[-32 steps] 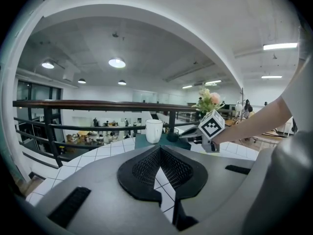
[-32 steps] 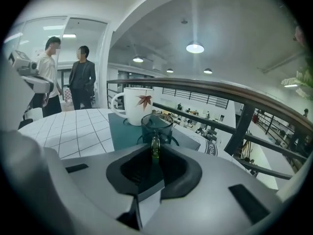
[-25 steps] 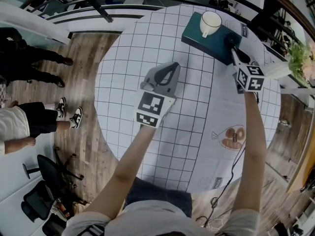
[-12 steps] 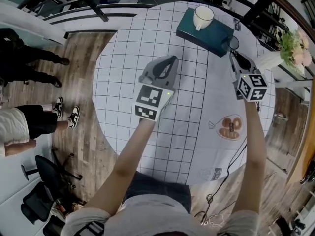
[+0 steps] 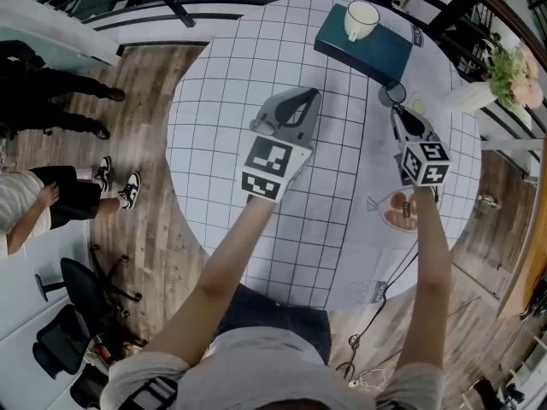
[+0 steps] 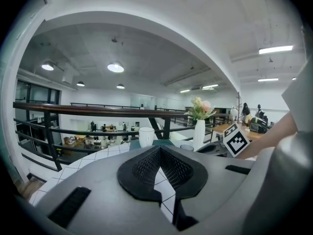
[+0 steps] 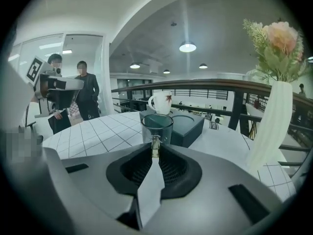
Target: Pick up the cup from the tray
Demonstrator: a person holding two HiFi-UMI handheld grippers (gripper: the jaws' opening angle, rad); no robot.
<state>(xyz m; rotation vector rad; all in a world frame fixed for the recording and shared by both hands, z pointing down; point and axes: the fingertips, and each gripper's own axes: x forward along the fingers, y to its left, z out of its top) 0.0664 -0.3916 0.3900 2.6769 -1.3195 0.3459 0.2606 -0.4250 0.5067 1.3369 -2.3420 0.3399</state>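
Observation:
A dark teal tray (image 5: 363, 48) sits at the far side of the round table, with a white mug (image 5: 361, 20) standing on it. My right gripper (image 5: 398, 111) is shut on the handle of a clear glass cup (image 5: 392, 94), which is off the tray, just past its near right corner, over the checked cloth. In the right gripper view the glass cup (image 7: 157, 126) stands upright at the jaw tips, with the tray (image 7: 191, 127) and the mug (image 7: 161, 102) behind it. My left gripper (image 5: 295, 109) is shut and empty over the middle of the table.
A white vase with flowers (image 5: 468, 99) stands at the table's right edge, close to the right gripper. A plate with pastries (image 5: 402, 216) lies near the right forearm. People (image 5: 51, 101) stand on the wooden floor to the left. A railing runs behind the table.
The right gripper has drawn back from the tray's near right corner toward me, bringing the glass cup off the tray. The left gripper has stayed shut in about the same place.

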